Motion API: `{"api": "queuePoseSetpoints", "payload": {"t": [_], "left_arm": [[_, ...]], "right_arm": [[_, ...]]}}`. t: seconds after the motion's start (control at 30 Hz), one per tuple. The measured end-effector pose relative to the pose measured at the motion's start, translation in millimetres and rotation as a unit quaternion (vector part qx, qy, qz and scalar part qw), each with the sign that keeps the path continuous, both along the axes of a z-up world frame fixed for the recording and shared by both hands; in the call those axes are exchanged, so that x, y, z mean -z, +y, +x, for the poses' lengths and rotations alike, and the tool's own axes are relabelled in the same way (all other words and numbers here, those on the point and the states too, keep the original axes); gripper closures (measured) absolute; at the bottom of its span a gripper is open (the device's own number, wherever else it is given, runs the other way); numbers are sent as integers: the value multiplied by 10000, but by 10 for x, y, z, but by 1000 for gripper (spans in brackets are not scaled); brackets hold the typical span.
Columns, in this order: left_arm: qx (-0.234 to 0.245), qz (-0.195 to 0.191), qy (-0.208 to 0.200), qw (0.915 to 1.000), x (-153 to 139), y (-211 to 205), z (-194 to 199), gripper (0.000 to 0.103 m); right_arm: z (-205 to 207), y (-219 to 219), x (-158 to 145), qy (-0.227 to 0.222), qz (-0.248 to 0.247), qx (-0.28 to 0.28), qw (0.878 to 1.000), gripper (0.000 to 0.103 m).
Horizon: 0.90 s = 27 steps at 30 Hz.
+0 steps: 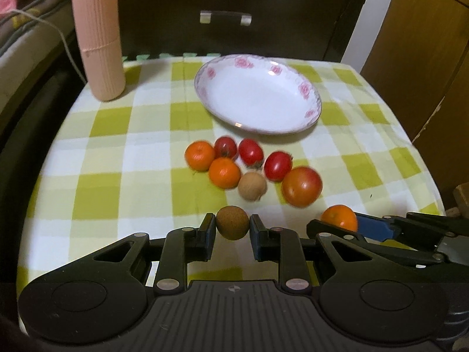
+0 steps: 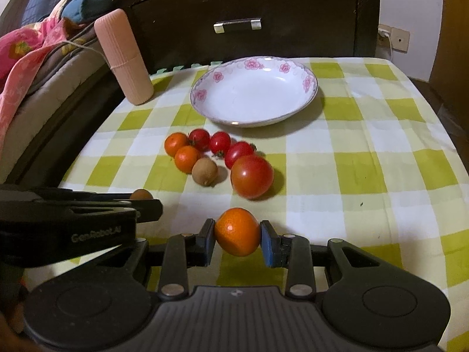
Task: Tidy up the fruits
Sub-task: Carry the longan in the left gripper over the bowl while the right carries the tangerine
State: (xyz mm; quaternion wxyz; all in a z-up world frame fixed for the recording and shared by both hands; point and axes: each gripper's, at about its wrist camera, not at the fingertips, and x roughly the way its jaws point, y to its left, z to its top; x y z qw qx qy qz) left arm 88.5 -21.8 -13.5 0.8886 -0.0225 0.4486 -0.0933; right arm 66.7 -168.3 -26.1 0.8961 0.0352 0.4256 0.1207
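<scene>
My left gripper (image 1: 232, 225) is shut on a small brown round fruit (image 1: 232, 222), held above the table's near side. My right gripper (image 2: 236, 232) is shut on a small orange (image 2: 236, 231); it shows at the right of the left wrist view (image 1: 340, 216). A white plate with pink flowers (image 1: 304, 88) (image 2: 307, 83) stands empty at the back. In front of it lie two small oranges (image 2: 181, 151), three small red tomatoes (image 2: 219, 142), a large tomato (image 2: 252, 176) and a second brown fruit (image 2: 204, 171).
A pink ribbed cylinder case (image 1: 98, 35) (image 2: 124, 58) stands at the back left of the green-checked tablecloth (image 2: 366, 161). A dark drawer front (image 2: 237, 25) is behind the table. Bedding (image 2: 32, 58) lies to the left.
</scene>
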Motion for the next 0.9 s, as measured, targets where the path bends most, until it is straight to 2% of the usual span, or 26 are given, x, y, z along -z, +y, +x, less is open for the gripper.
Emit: {"api": "queuePoseSetpoints", "payload": {"t": [0.53,0.9], "left_arm": [[59,-109,-357,9993,-204,-124,533,73],[14,-26,-477,9989,-189,-185,1059,73]], "right_arm": [[513,-94,-246,-390,-60,245,9989,72],[1101,-120,-287,-591,-178,247,9978,72]]}}
